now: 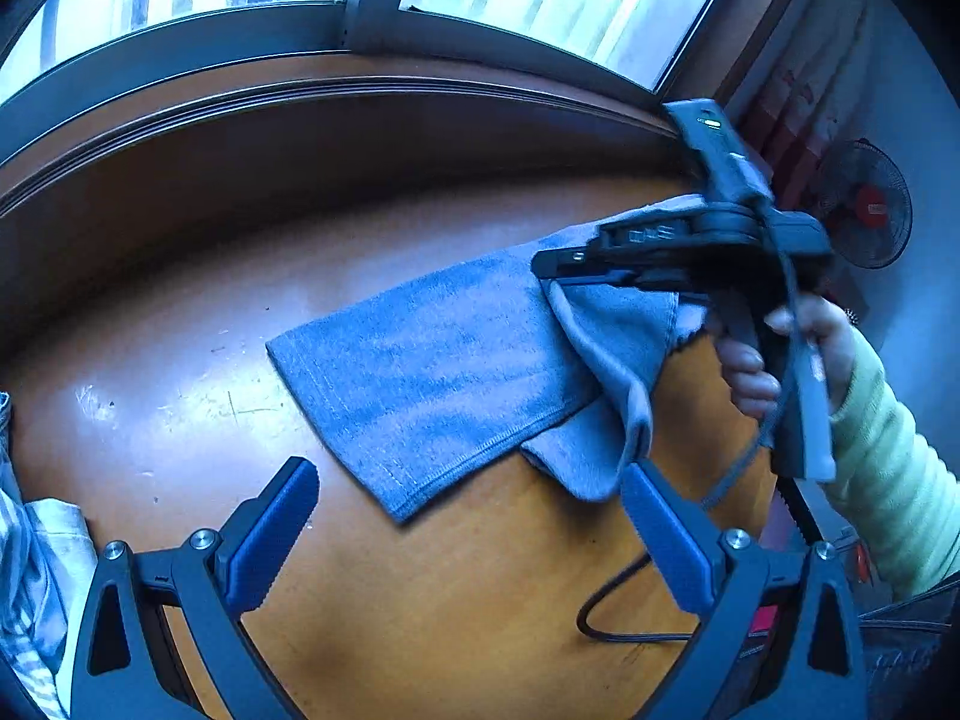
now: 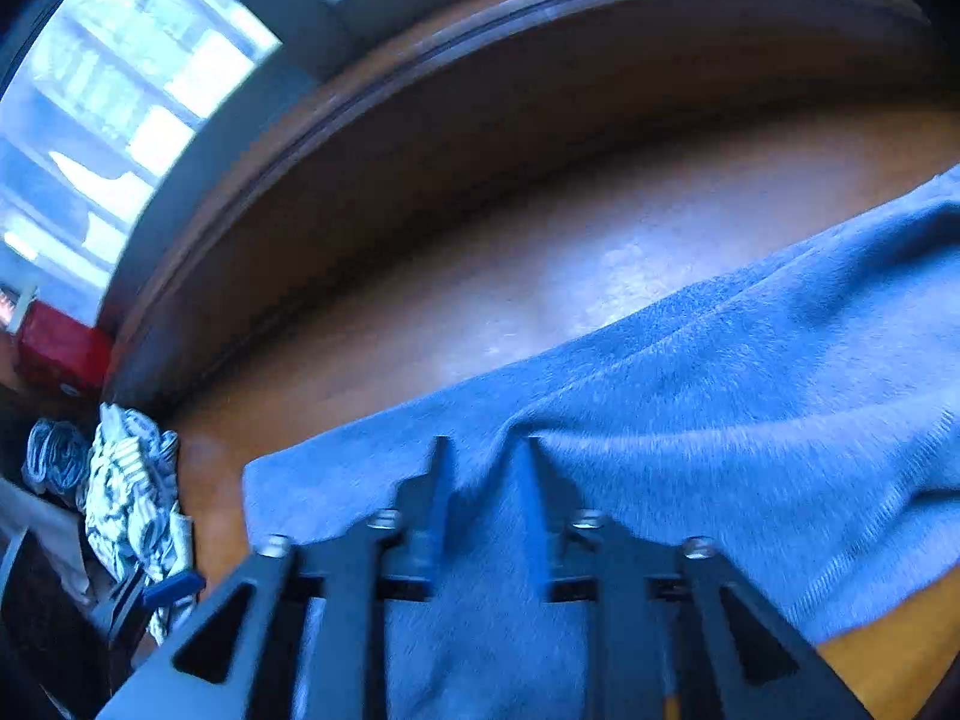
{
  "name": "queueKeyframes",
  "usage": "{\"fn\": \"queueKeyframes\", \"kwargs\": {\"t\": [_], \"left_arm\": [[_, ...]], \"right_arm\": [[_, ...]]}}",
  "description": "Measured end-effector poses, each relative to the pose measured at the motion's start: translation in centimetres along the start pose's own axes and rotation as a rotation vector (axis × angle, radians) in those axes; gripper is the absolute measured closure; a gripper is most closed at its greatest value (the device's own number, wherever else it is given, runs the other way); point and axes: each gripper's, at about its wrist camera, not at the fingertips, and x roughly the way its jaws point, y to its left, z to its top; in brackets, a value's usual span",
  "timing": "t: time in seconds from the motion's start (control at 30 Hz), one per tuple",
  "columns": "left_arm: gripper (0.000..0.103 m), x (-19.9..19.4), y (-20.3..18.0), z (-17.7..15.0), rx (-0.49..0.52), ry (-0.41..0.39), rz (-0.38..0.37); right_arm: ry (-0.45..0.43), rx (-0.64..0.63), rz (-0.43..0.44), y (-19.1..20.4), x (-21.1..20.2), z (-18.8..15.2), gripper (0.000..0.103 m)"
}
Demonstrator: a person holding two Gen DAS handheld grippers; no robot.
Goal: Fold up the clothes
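**Folded blue cloth on the table, right jaws parted over it**

The soft blue-grey knitted garment (image 1: 444, 360) lies on the glossy orange-brown wooden table (image 1: 180, 324), doubled over into a neat oblong with a hemmed edge toward the left wrist camera. Its far-right part is still bunched and lifted where the right gripper (image 2: 480, 462) stands over it, which suggests this end is where the fold is being laid down.

In the right wrist view that gripper's dark fingers stand apart with a ridge of the cloth rising between them; the pads do not appear to press on it, so I judge the cloth to be released or nearly so, not clamped. A hand (image 1: 780, 354) in a pale green ribbed sleeve (image 1: 888, 468) holds its handle.

The left gripper (image 1: 468, 516) hovers just short of the garment's near edge, its blue-padded fingers spread wide with nothing between them, probably placed to take the next corner.

No basket or box is clearly visible. At the table's left edge sits a loose heap of striped white-and-dark clothes (image 2: 132, 480), likely waiting to be folded.
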Motion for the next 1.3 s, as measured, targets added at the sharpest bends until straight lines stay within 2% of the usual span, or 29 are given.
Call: {"fn": "queueKeyframes", "kwargs": {"t": [0.1,0.33,0.6,0.77,0.9,1.13,1.2,1.23,1.3], "left_arm": [[0.000,-0.4,0.3,-0.3,-0.017,-0.008,0.018],[0.000,-1.2,0.3,-2.1,-0.074,-0.004,0.075],[0.000,-2.3,-2.2,-2.8,-0.069,-0.001,0.154],[0.000,-2.6,-3.7,-2.9,-0.019,-0.007,0.139],[0.000,-2.3,-4.4,-2.4,0.027,-0.003,0.064],[0.002,-1.2,-4.7,-0.5,0.137,0.046,-0.120],[0.002,0.1,-4.7,0.2,0.148,0.080,-0.147],[0.005,0.6,-4.5,0.5,0.144,0.091,-0.162],[0.028,1.8,-4.1,1.2,0.127,0.116,-0.197]], "right_arm": [[-0.054,-0.067,-0.009,0.8,-2.4,-1.6,0.058],[-0.120,-0.183,-0.050,1.7,-7.0,-6.1,0.057],[-0.164,-0.169,0.032,-0.6,-11.0,-10.1,0.052],[-0.172,-0.165,-0.012,0.0,-10.2,-12.0,0.051],[-0.184,-0.136,-0.015,0.9,-9.2,-13.7,0.051],[-0.210,-0.150,-0.125,4.5,-6.5,-16.3,0.051],[-0.213,-0.165,-0.170,5.5,-5.7,-17.0,0.051],[-0.218,-0.169,-0.183,5.9,-5.4,-17.2,0.051],[-0.228,-0.165,-0.201,6.6,-4.8,-17.3,0.051]]}}
